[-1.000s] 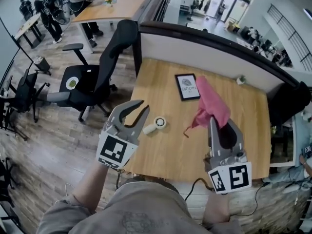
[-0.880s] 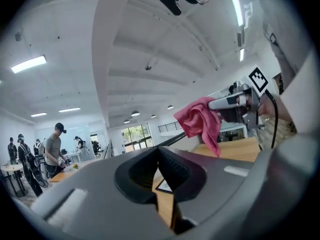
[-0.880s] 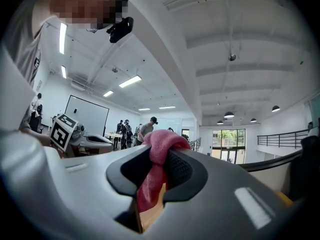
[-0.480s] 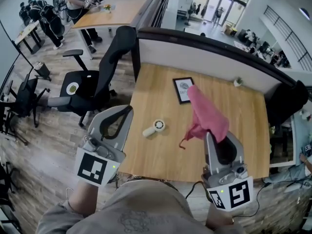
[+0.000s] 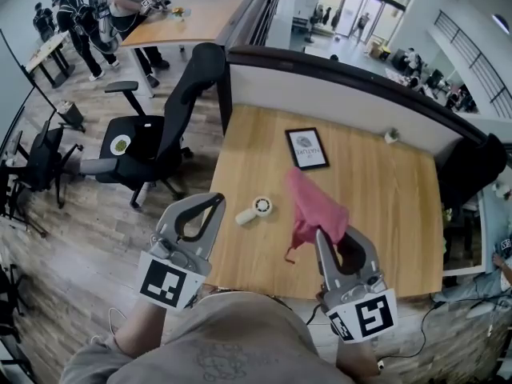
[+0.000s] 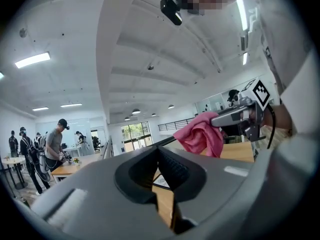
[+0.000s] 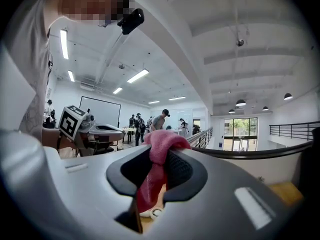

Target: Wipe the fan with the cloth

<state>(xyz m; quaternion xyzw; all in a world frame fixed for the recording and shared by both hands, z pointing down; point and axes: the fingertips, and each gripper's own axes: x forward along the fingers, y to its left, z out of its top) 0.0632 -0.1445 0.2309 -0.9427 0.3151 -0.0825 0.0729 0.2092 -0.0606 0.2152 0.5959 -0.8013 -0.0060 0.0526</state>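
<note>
A small white hand fan (image 5: pixel 255 208) lies on the wooden table (image 5: pixel 376 190), near its front left. My right gripper (image 5: pixel 328 232) is shut on a pink cloth (image 5: pixel 310 206), which hangs just right of the fan and above the table. In the right gripper view the cloth (image 7: pixel 156 176) is pinched between the jaws, with the fan (image 7: pixel 156 213) below. My left gripper (image 5: pixel 215 202) is shut with nothing in it, off the table's left edge and left of the fan. The left gripper view shows its jaws (image 6: pixel 159 150) together, and beyond them the cloth (image 6: pixel 201 136).
A black-framed picture (image 5: pixel 307 148) lies flat behind the fan. A small object (image 5: pixel 391 135) sits at the table's back right, by the dark-topped partition (image 5: pixel 336 74). A black office chair (image 5: pixel 164 122) stands left of the table. People stand at far tables (image 5: pixel 172 18).
The left gripper's jaws went from open to shut, empty, and it drew back from the fan to the left. The right gripper carried the cloth leftward and nearer the fan.
</note>
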